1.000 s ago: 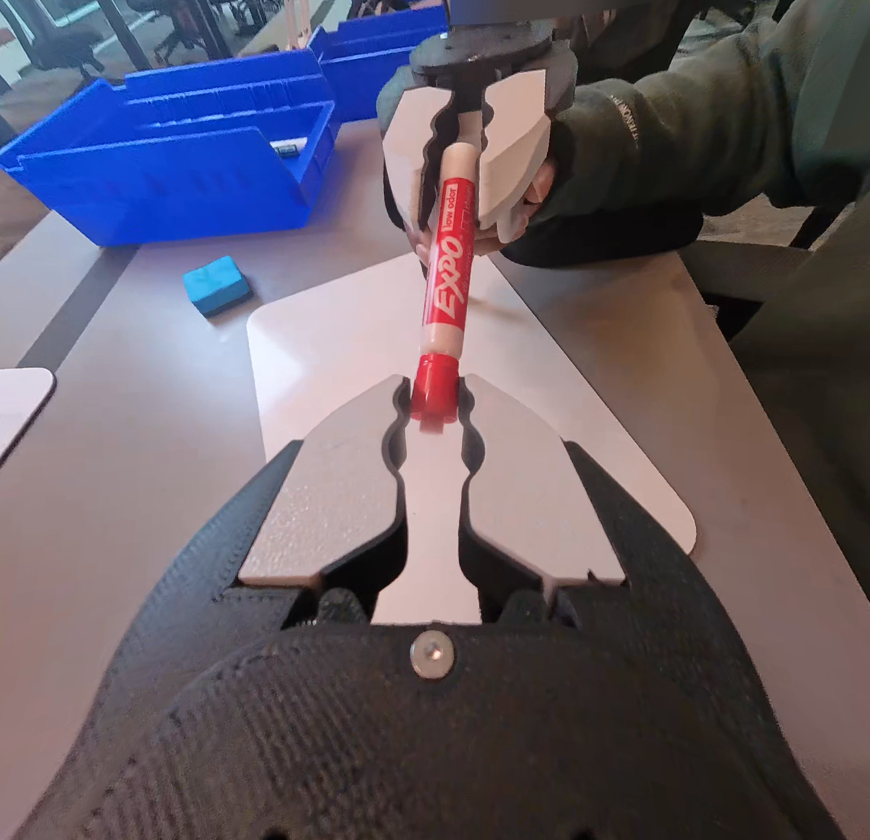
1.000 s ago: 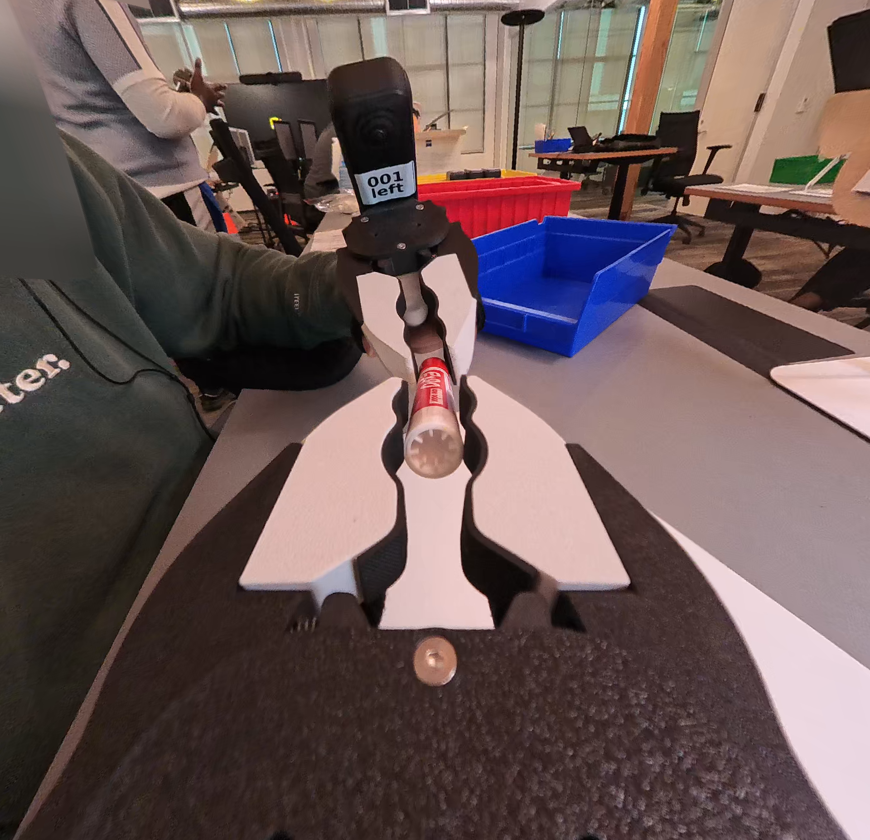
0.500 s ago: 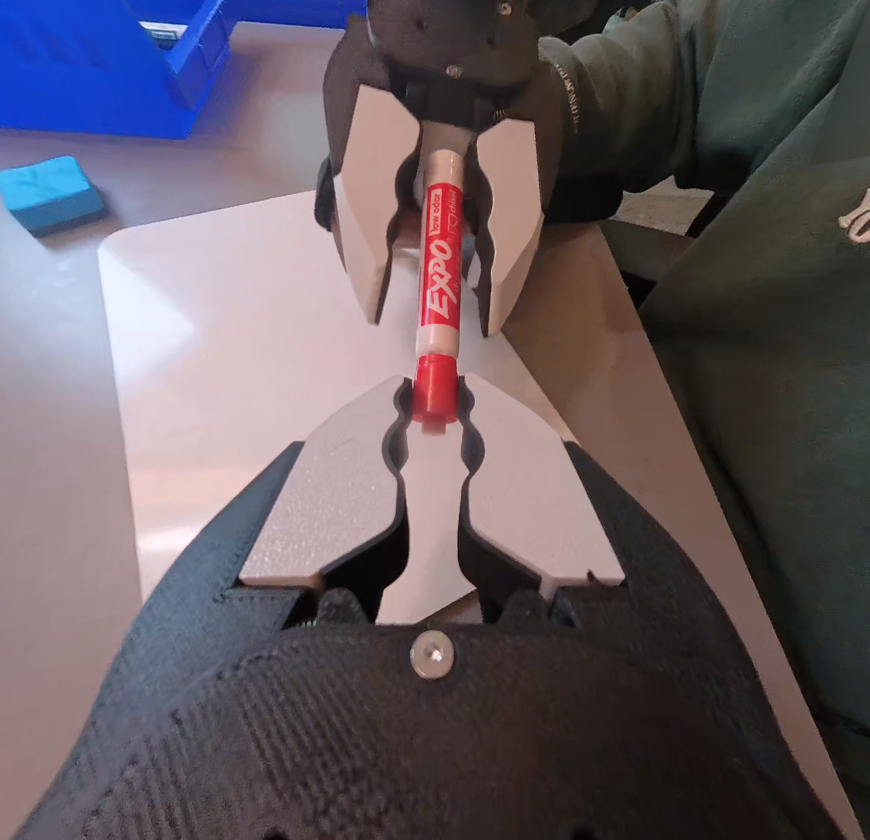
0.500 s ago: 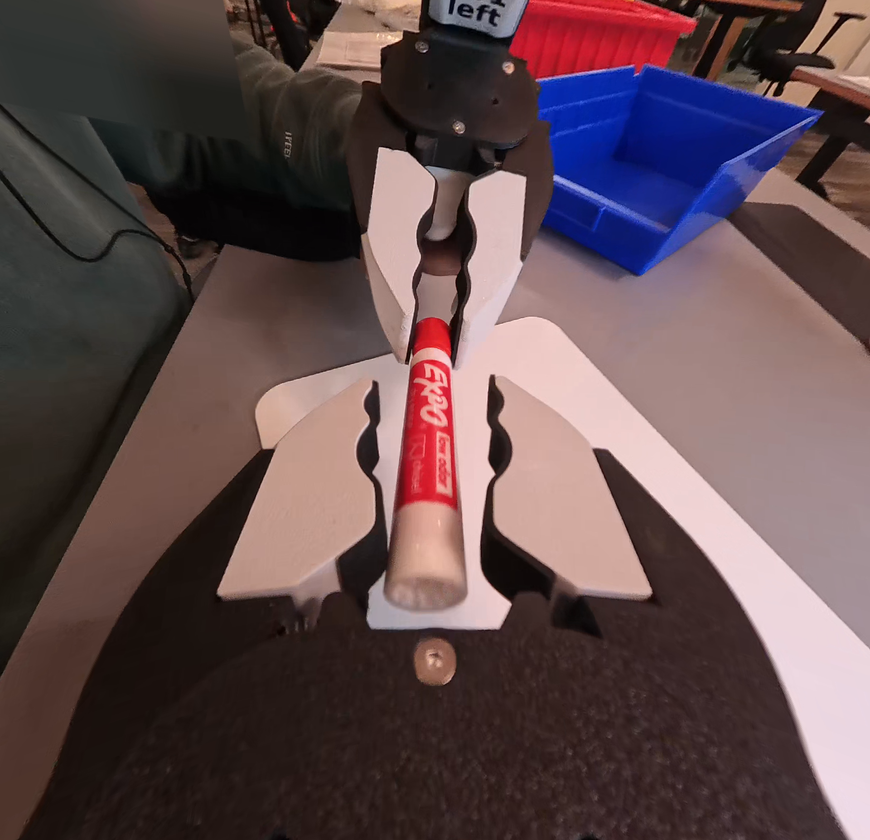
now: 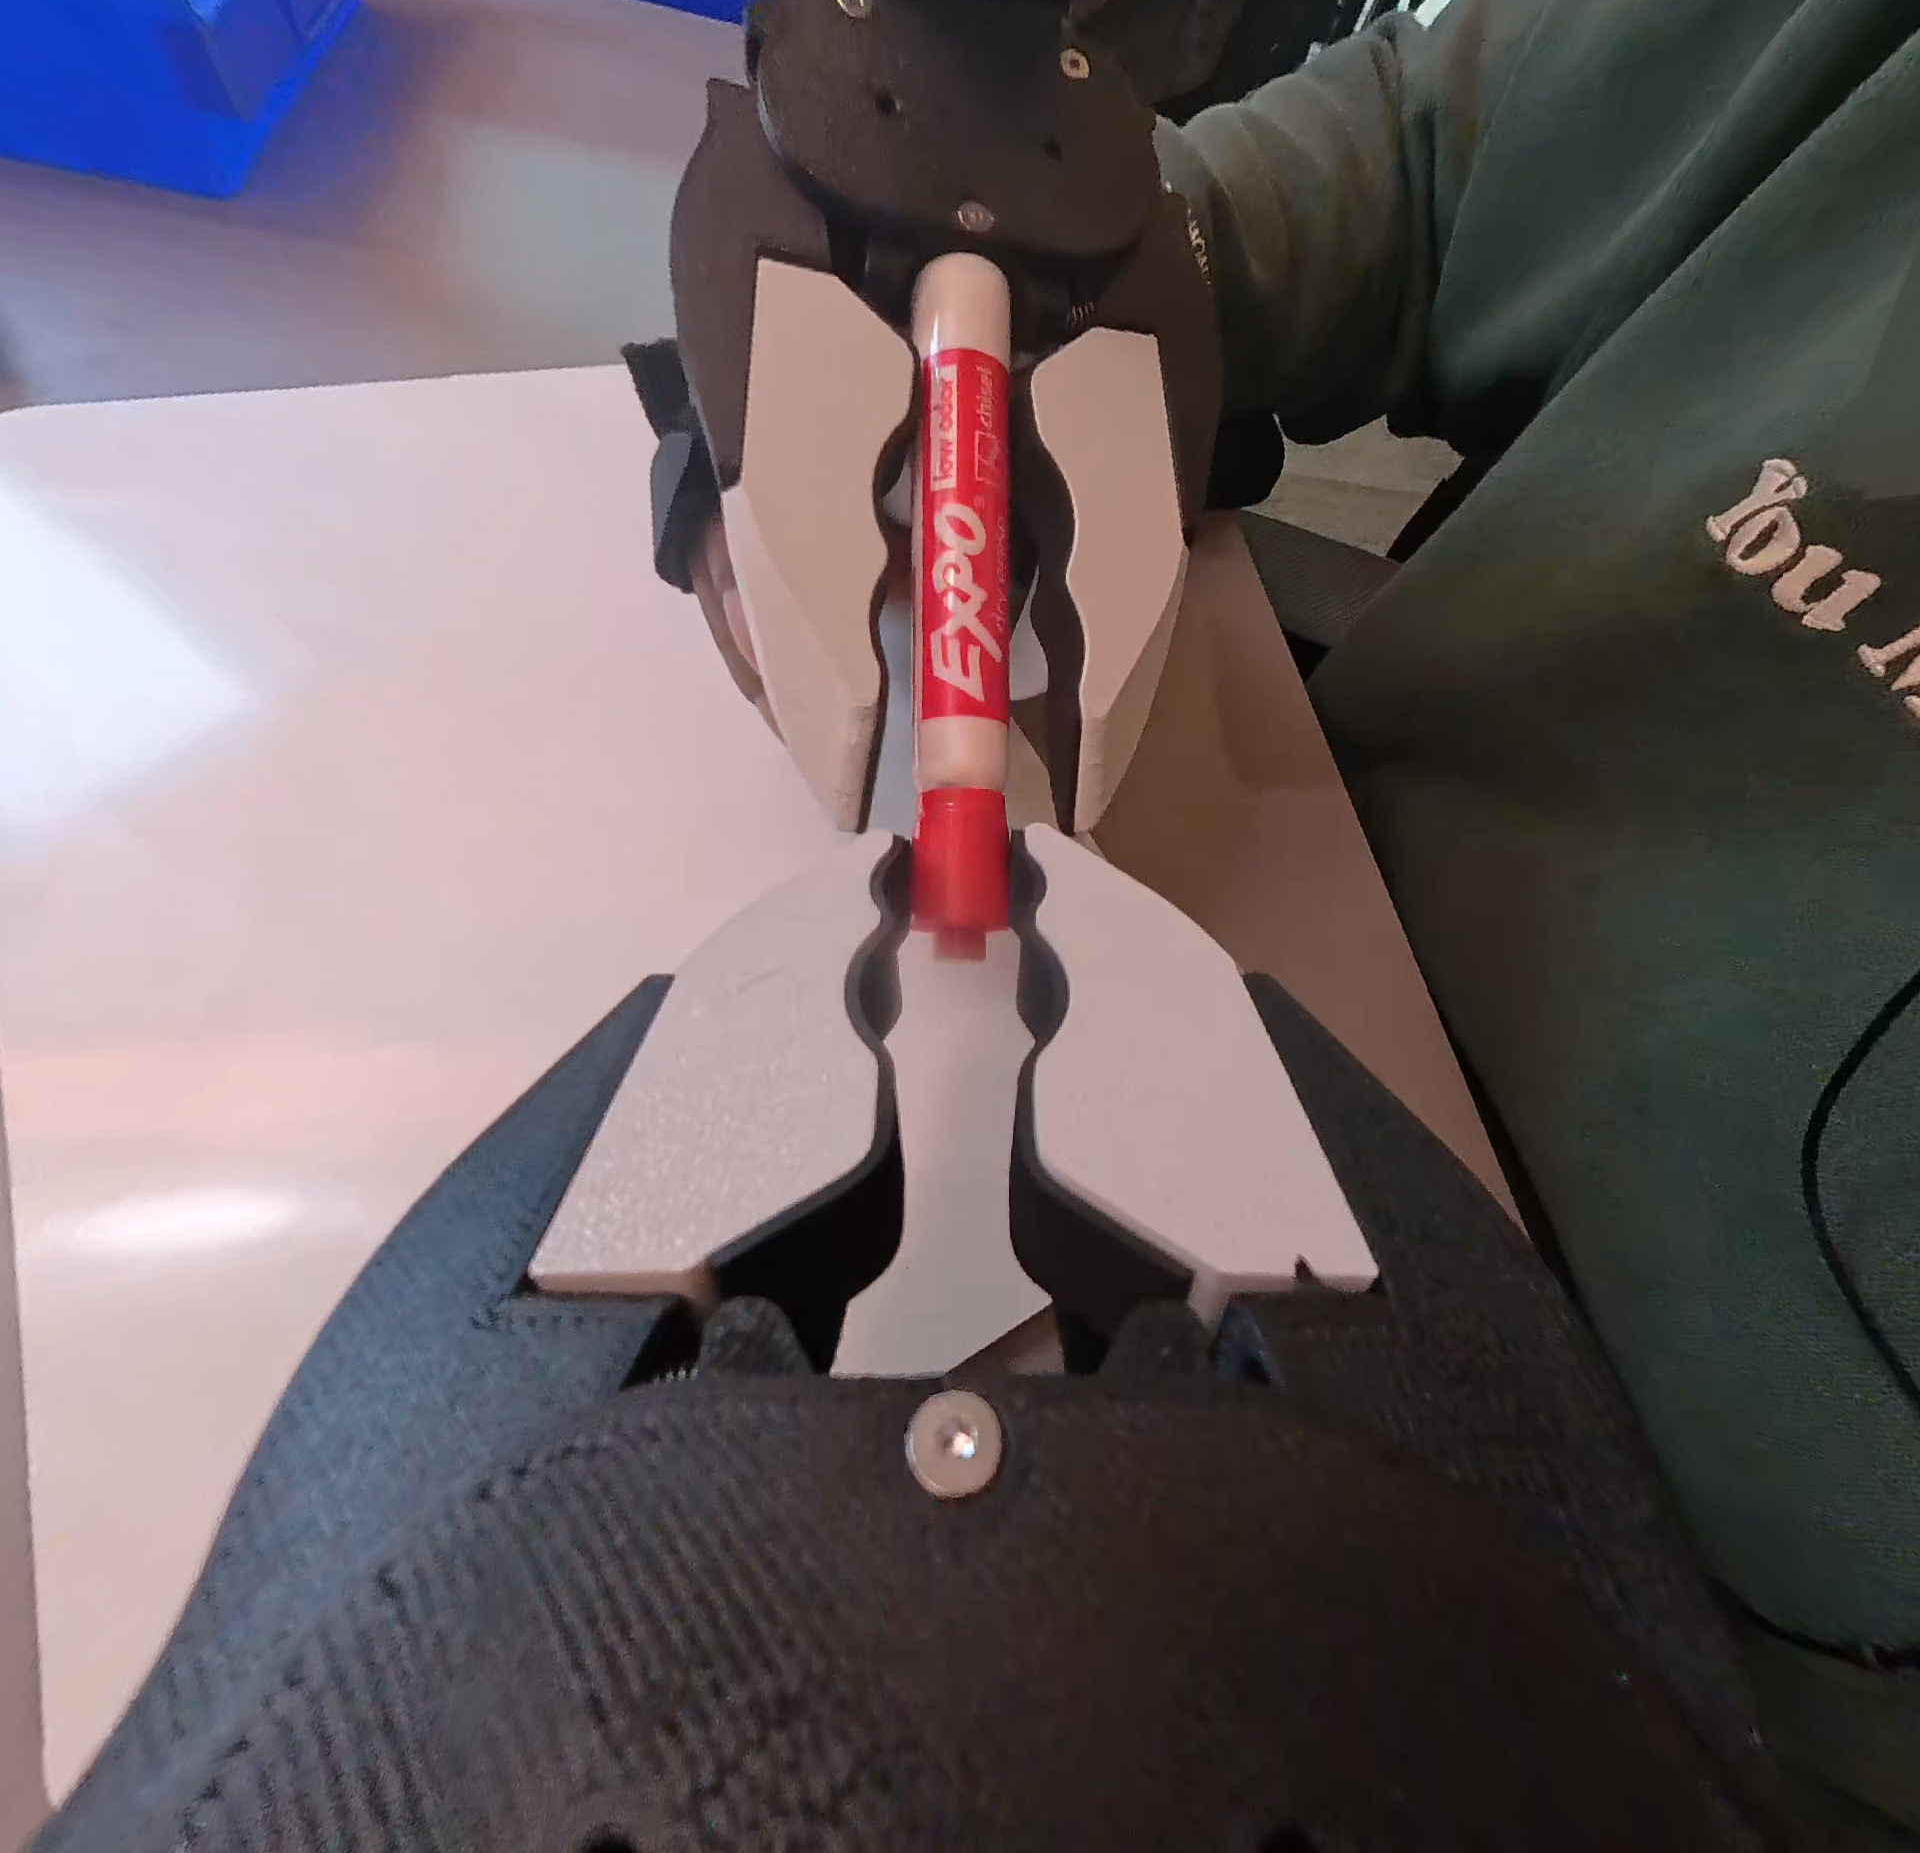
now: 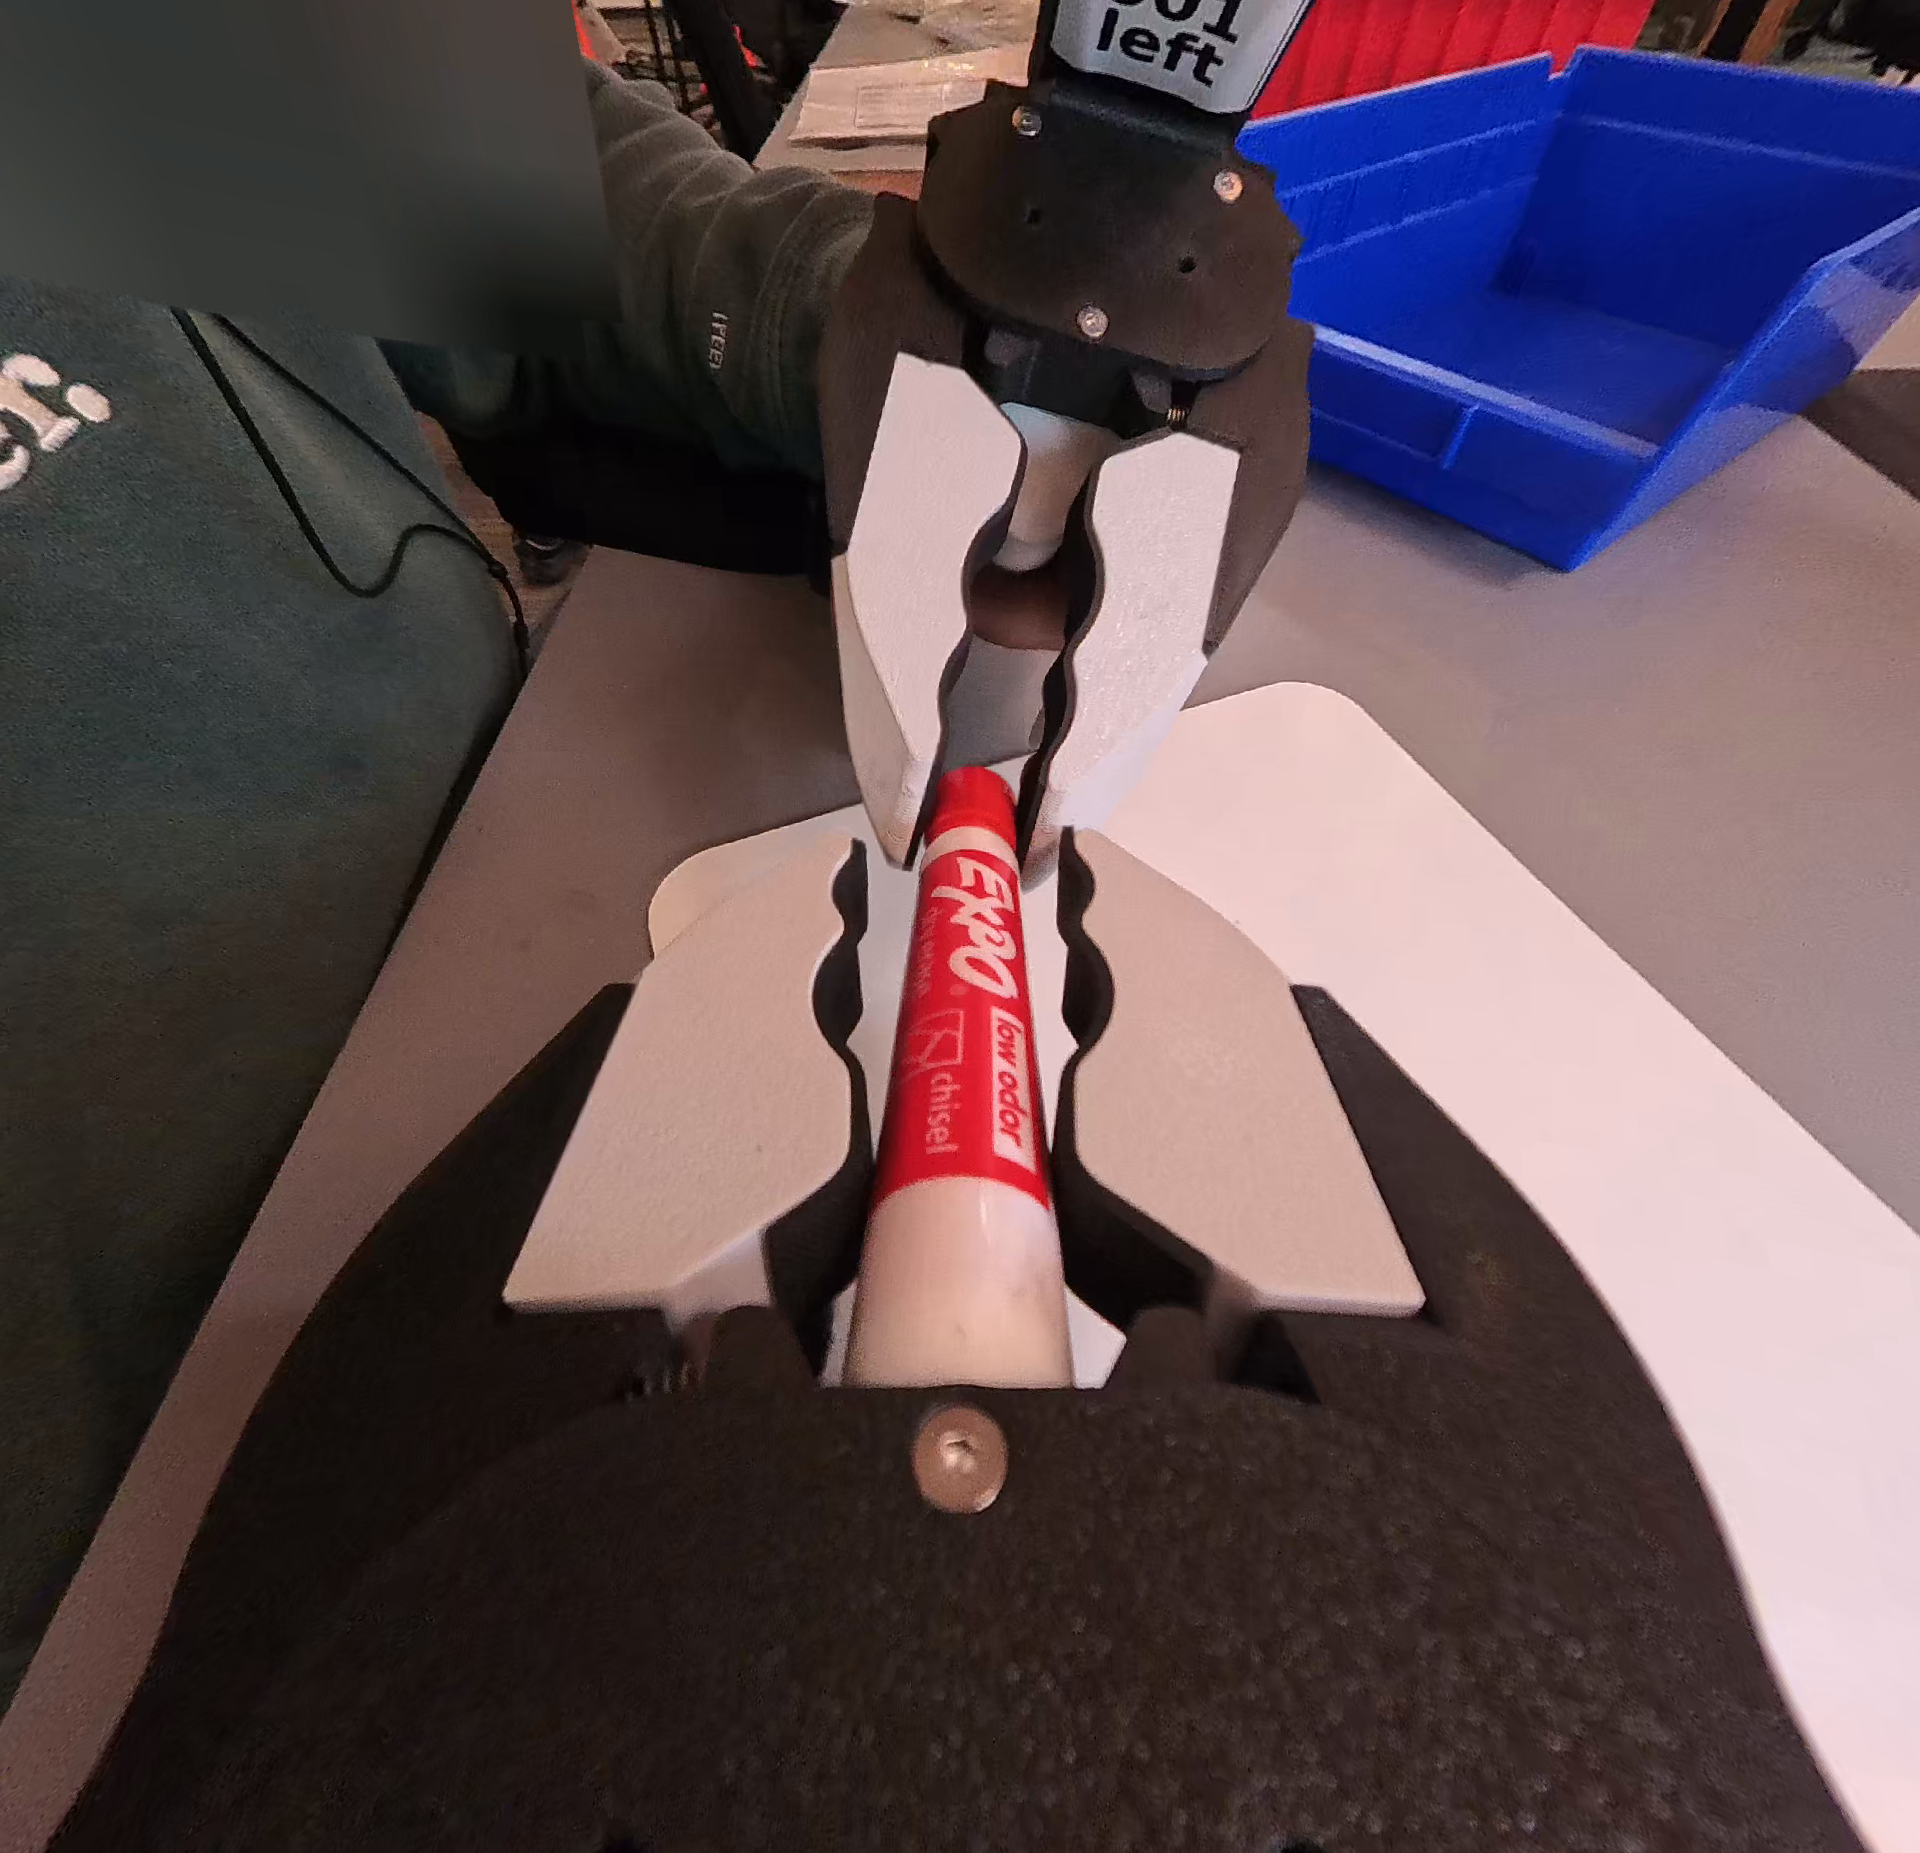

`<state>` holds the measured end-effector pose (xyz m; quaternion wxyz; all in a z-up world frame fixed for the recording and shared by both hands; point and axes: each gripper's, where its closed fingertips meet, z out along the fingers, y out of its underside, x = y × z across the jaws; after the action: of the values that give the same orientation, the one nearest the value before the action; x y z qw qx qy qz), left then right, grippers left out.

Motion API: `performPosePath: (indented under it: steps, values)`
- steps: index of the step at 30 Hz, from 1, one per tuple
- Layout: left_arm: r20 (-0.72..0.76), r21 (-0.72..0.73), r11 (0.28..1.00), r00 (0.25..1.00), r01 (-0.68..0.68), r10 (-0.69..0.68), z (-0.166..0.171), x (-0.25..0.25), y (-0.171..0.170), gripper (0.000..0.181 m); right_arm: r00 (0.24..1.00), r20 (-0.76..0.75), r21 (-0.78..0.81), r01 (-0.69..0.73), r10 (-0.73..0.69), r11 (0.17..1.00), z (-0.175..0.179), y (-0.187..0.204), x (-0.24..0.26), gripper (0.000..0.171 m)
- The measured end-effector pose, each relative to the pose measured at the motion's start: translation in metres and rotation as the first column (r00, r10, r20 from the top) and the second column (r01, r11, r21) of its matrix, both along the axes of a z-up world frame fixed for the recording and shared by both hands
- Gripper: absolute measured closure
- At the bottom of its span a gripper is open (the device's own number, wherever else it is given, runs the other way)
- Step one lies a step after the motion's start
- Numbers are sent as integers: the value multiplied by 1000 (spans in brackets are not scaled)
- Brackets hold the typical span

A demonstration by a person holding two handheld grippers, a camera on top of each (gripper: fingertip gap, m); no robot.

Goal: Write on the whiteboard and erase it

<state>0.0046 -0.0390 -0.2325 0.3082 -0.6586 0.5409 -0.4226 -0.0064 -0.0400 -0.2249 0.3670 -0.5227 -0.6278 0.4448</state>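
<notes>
Since a second ago both of my tools have come together over the whiteboard (image 6: pixel 1507 972), and the marker (image 6: pixel 961 1065) now runs deep between the fingers of my right gripper (image 6: pixel 961 858), where earlier only its butt end sat at their tips. My left gripper (image 5: pixel 951 863) pinches the red cap (image 5: pixel 956 873) at its fingertips, jaws narrow around it. On the right, the jaws stand a little apart on either side of the barrel; they look partly open around it, and I cannot tell from either view whether the pads actually press on it. The marker hangs in the air above the near end of the board, cap still seated on the barrel. As I judge it, nothing of the task proper is done: the board shows no strokes, the cap is not yet off, and writing and wiping are all ahead. A blue bin (image 6: pixel 1621 349) sits on the grey table (image 6: pixel 1558 660) beyond the board; no eraser shows in these views.
</notes>
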Motion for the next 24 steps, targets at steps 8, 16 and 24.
performPosePath:
  steps: [8,16,24]
  values:
    - [-29,-40,999,1000,1,-2,-7,0,-3,163,999,41,-19,-8,9,1000,-7,-1,0,138]
    - [62,-116,993,997,-30,37,10,4,4,162,999,-37,-139,14,-19,990,16,7,4,139]
    - [220,-8,998,973,-64,64,61,10,13,162,984,-175,-177,-3,-28,984,62,13,13,139]
